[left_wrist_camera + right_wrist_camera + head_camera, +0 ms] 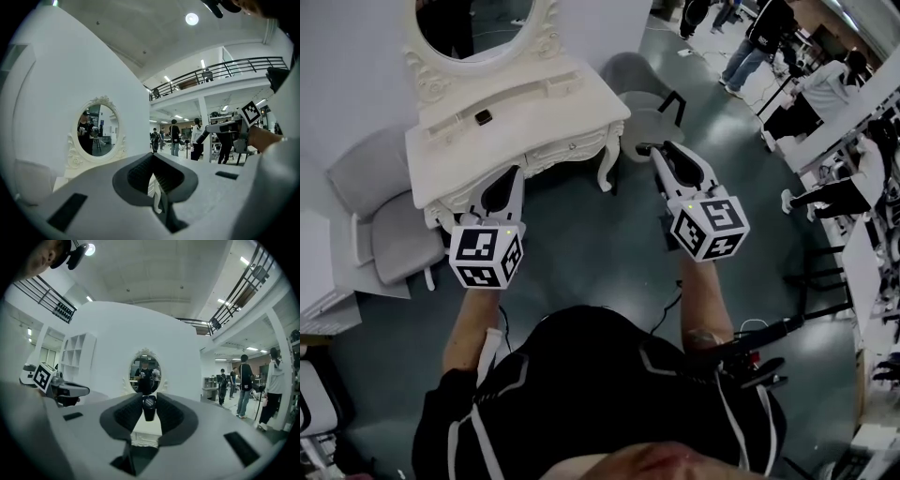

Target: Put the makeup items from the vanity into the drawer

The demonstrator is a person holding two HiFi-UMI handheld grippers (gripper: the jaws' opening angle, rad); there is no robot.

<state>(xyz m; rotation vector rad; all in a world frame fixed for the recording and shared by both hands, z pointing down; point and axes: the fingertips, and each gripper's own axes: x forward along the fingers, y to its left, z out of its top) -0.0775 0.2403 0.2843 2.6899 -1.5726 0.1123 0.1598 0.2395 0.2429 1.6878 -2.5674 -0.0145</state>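
Head view: the left gripper (499, 195) and right gripper (654, 152) hang over the floor in front of the white vanity (534, 108), where a small dark item (484, 117) lies. Left gripper view: its jaws are together, with nothing between them. Right gripper view: its jaws clamp a small black tube (149, 409).

I see a white vanity (539, 117) standing on the dark floor (581, 253). One small dark thing (484, 117) lies on its top, near the back. An oval mirror (478, 23) stands up at the back edge.
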